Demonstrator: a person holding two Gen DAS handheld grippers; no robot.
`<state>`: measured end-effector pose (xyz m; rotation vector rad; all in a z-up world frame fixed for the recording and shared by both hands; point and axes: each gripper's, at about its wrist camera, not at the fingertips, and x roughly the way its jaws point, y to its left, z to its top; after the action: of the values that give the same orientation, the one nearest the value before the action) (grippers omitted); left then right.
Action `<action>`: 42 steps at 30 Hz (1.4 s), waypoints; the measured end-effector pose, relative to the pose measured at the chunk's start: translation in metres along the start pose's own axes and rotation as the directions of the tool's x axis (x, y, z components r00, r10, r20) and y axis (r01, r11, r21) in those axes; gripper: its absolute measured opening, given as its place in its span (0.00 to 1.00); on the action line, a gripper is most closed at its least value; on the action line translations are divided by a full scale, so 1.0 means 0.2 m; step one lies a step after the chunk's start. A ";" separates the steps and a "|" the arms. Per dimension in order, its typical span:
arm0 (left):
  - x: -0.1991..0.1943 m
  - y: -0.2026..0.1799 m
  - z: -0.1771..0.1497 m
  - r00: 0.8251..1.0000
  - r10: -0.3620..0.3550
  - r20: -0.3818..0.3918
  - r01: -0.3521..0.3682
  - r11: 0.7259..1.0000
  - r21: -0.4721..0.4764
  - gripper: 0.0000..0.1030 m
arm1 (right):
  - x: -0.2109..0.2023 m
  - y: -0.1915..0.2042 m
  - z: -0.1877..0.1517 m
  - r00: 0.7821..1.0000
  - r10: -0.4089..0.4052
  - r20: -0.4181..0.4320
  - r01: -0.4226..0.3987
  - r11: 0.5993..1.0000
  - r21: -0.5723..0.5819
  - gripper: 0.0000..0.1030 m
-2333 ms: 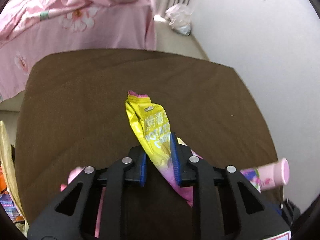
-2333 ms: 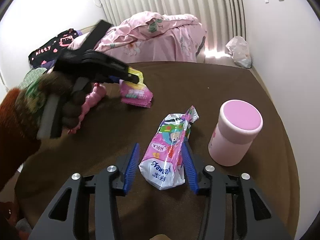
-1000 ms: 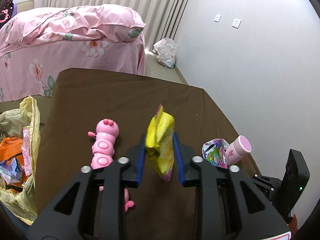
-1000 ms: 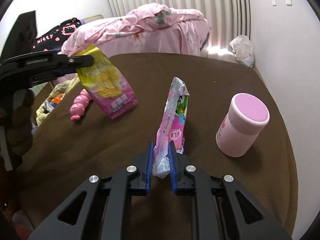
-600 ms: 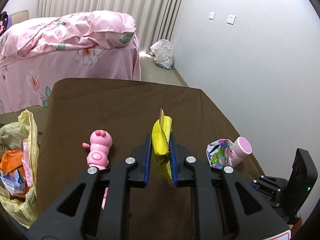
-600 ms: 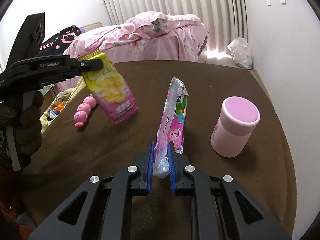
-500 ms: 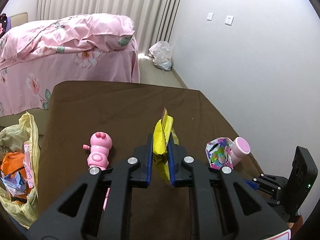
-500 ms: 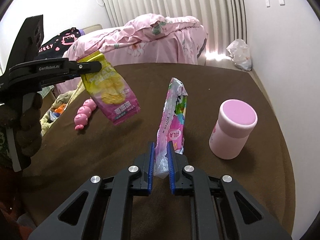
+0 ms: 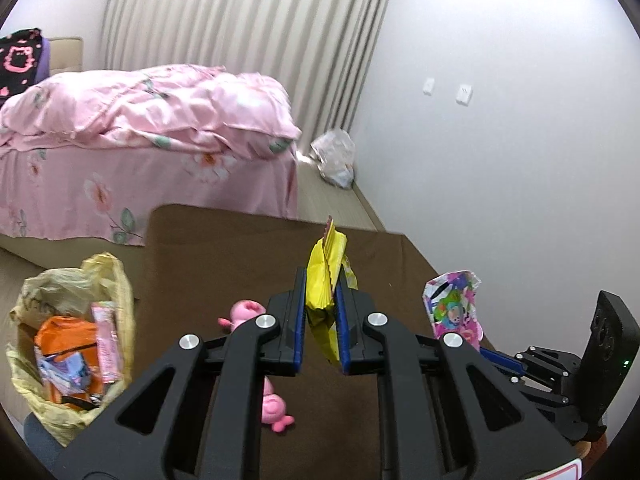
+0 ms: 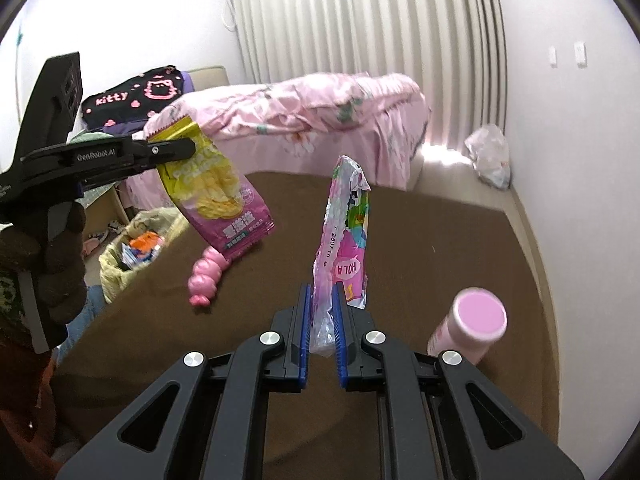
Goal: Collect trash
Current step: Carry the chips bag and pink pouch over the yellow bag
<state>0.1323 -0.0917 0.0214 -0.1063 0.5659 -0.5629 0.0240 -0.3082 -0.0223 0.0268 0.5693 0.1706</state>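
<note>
The left tongs (image 9: pixel 321 322) are clamped on a yellow snack bag (image 9: pixel 325 276), whose crumpled top sticks up between the blue pads; from the right wrist view the same tongs (image 10: pixel 176 149) come in from nine o'clock, gripped by a dark-gloved hand (image 10: pixel 48 240), with the bag (image 10: pixel 216 192) hanging clear above the table, its purple bottom edge lowest. The right tongs (image 10: pixel 321 332) are pinched on a pink cartoon wrapper (image 10: pixel 344 240) that stands upright out of the pads toward twelve o'clock, off the brown table (image 10: pixel 440 248). In the left wrist view that wrapper (image 9: pixel 454 304) shows at three o'clock, with the right tongs' black body below it. On the table a pink caterpillar toy (image 10: pixel 206 276) lies at about ten o'clock of the right tongs, under the hanging yellow bag, and a pink-lidded cup (image 10: pixel 472 324) stands at three o'clock, blurred. Beyond the table's left edge, at nine o'clock in the left wrist view, a yellow plastic bag (image 9: pixel 72 328) sits open on the floor with orange and pink wrappers inside. Farther off at eleven o'clock stands a bed with pink floral bedding (image 9: pixel 152 132), and a white plastic bag (image 9: pixel 334 156) lies on the floor by the striped curtain (image 9: pixel 240 20).
</note>
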 end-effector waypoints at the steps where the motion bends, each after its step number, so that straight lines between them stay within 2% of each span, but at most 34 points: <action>1: -0.04 0.03 0.01 1.000 0.013 0.017 -0.013 1.000 -0.010 0.12 | -0.01 0.03 0.03 1.000 0.007 0.009 -0.007 1.000 -0.012 0.11; 3: -0.11 0.09 0.02 0.999 0.036 0.040 -0.035 0.999 -0.023 0.12 | -0.02 0.08 0.09 0.999 0.028 0.024 -0.028 0.999 -0.033 0.11; 6: -0.22 0.20 0.04 0.990 0.111 0.089 -0.108 0.993 -0.043 0.12 | -0.01 0.16 0.15 0.997 0.064 0.032 -0.062 0.996 -0.057 0.11; 7: -0.27 0.25 0.05 0.983 0.149 0.107 -0.145 0.988 -0.050 0.12 | 0.00 0.19 0.18 0.996 0.078 0.032 -0.075 0.995 -0.069 0.11; 15: -0.44 0.58 0.02 0.938 0.311 0.152 -0.293 0.947 -0.130 0.12 | 0.14 0.50 0.29 0.985 0.173 -0.014 -0.173 0.968 -0.184 0.11; 17: -0.48 0.68 0.00 0.916 0.371 0.156 -0.348 0.924 -0.157 0.12 | 0.20 0.59 0.33 0.978 0.205 -0.033 -0.207 0.955 -0.212 0.11; 20: -0.54 0.79 -0.04 0.860 0.485 0.160 -0.457 0.871 -0.180 0.12 | 0.29 0.71 0.40 0.968 0.244 -0.055 -0.250 0.936 -0.248 0.11; 23: -0.59 0.93 -0.10 0.825 0.550 0.135 -0.506 0.823 -0.260 0.12 | 0.39 0.82 0.46 0.952 0.291 -0.093 -0.306 0.914 -0.267 0.11; 24: -0.59 0.96 -0.12 0.820 0.559 0.123 -0.509 0.810 -0.290 0.12 | 0.45 0.86 0.49 0.943 0.310 -0.117 -0.331 0.905 -0.268 0.11; 25: -0.59 1.01 -0.14 0.822 0.559 0.112 -0.502 0.803 -0.323 0.12 | 0.50 0.89 0.51 0.937 0.320 -0.137 -0.346 0.897 -0.276 0.11; 27: -0.55 1.07 -0.20 0.847 0.523 0.099 -0.457 0.809 -0.369 0.12 | 0.58 0.92 0.52 0.934 0.320 -0.157 -0.354 0.887 -0.296 0.11; 29: -0.43 1.13 -0.23 0.900 0.432 0.056 -0.379 0.841 -0.387 0.12 | 0.70 0.94 0.55 0.928 0.321 -0.189 -0.366 0.879 -0.306 0.11; 30: -0.34 1.14 -0.25 0.917 0.398 0.017 -0.364 0.853 -0.374 0.12 | 0.74 0.95 0.56 0.924 0.326 -0.202 -0.375 0.877 -0.300 0.11; 32: -0.21 1.14 -0.27 0.916 0.396 -0.069 -0.397 0.860 -0.321 0.12 | 0.84 0.94 0.59 0.907 0.350 -0.235 -0.408 0.870 -0.277 0.11; 33: -0.14 1.14 -0.29 0.904 0.410 -0.117 -0.426 0.859 -0.283 0.12 | 0.88 0.94 0.60 0.900 0.357 -0.249 -0.419 0.867 -0.271 0.11; 34: -0.07 1.14 -0.32 0.871 0.456 -0.184 -0.489 0.845 -0.216 0.12 | 0.92 0.94 0.61 0.892 0.365 -0.268 -0.432 0.862 -0.265 0.11; 36: 0.00 1.16 -0.36 0.818 0.521 -0.242 -0.563 0.813 -0.153 0.12 | 1.02 0.97 0.61 0.864 0.392 -0.317 -0.473 0.847 -0.243 0.11; 37: 0.03 1.18 -0.38 0.791 0.551 -0.266 -0.596 0.791 -0.135 0.12 | 1.09 0.99 0.59 0.835 0.413 -0.364 -0.509 0.832 -0.222 0.11; 38: 0.04 1.22 -0.40 0.766 0.576 -0.286 -0.626 0.768 -0.131 0.12 | 1.14 1.01 0.58 0.816 0.421 -0.397 -0.527 0.823 -0.211 0.11; 40: 0.03 1.29 -0.42 0.739 0.599 -0.307 -0.660 0.736 -0.152 0.12 | 1.26 1.07 0.53 0.775 0.417 -0.474 -0.557 0.805 -0.202 0.11; 42: 0.02 1.34 -0.43 0.735 0.601 -0.315 -0.668 0.721 -0.183 0.12 | 1.35 1.13 0.48 0.764 0.393 -0.512 -0.560 0.798 -0.222 0.11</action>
<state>0.2162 0.1377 -0.1198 -0.1081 0.8654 0.2036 0.2657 -0.0383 -0.0687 -0.2369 0.9786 0.8144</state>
